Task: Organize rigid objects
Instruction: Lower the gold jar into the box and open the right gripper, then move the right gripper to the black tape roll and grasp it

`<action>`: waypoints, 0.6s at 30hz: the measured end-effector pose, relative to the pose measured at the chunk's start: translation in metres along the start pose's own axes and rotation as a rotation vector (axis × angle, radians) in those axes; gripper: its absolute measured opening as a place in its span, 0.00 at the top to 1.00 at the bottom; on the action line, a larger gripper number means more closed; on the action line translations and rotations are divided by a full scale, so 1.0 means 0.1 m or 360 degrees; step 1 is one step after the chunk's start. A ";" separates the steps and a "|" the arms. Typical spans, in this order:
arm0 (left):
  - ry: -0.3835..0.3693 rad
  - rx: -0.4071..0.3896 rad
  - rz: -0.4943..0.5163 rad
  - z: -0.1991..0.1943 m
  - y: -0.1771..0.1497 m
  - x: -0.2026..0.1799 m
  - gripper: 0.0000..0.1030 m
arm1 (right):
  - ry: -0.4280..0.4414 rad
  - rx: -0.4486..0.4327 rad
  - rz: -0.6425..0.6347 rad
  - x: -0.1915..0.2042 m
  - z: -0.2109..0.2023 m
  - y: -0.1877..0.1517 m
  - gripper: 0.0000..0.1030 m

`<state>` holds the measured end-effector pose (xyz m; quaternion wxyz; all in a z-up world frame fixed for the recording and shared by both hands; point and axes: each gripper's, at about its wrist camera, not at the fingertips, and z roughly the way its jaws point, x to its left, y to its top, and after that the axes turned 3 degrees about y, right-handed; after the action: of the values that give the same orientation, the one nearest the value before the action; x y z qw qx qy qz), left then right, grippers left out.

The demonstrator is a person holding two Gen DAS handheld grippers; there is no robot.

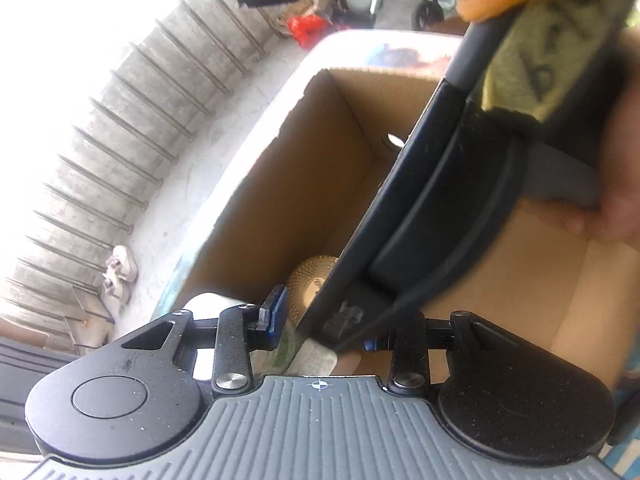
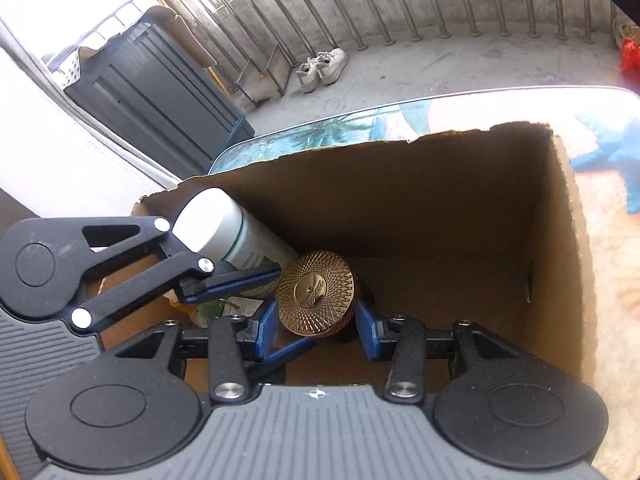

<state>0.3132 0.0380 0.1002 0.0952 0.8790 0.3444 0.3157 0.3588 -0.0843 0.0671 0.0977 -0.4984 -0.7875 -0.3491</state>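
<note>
Setting: open brown cardboard box (image 2: 420, 200) on a glossy table w/ blue-green printed top (image 2: 320, 128), on a concrete balcony w/ metal railing (image 2: 360, 4).
Right gripper (image 2: 316, 330): inside the box, blue-padded fingers (image 2: 266, 330) spread at 9 and 3 o'clock of a round jar w/ gold patterned lid (image 2: 318, 294). Right-wrist view shows a thin gap each side of the jar; tongs look released, not clenched.
Gold-lid jar: on the box floor, near the wall at 9 o'clock, upright w/ lid facing up. In left-wrist view it peeks out at (image 1: 306, 280), partly hidden behind the right tool.
White cylindrical bottle w/ green-printed label (image 2: 228, 236): leaning tilted in the box's 10 o'clock corner, just beside the jar.
Left gripper (image 1: 324, 332): low in the box beside the bottle; in right-wrist view its fingers (image 2: 236, 280) sit at 9 o'clock, one finger over the bottle's label. Fingers stand apart, grasping nothing; the right tool's body passes between them in left-wrist view.
Background: pair of white sneakers (image 2: 322, 68) by the railing at 12 o'clock; dark grey cabinet (image 2: 152, 92) at 10 o'clock.
</note>
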 end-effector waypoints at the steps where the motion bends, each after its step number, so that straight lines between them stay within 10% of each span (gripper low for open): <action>1: 0.0001 -0.0050 -0.0023 -0.17 -0.05 0.00 0.64 | 0.0003 -0.0015 -0.0009 0.02 -0.06 -0.01 0.56; 10: -0.0262 -0.0545 -0.0372 -1.59 -0.86 -0.51 0.50 | 0.0108 -0.0305 -0.0226 0.27 -1.22 -0.50 0.55; 14: -0.0465 -0.0625 -0.0548 -1.46 -0.90 -0.98 0.50 | 0.0163 -0.0432 -0.0317 0.35 -1.74 -1.05 0.53; 18: -0.0424 -0.0594 -0.0681 -1.06 -0.96 -1.25 0.50 | 0.0081 -0.0495 -0.0253 0.30 -1.88 -1.53 0.53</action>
<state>0.1243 0.0207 0.0850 0.3633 0.7876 0.4422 0.2283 0.1771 -0.2237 0.1516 0.0114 -0.4346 -0.7583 -0.4857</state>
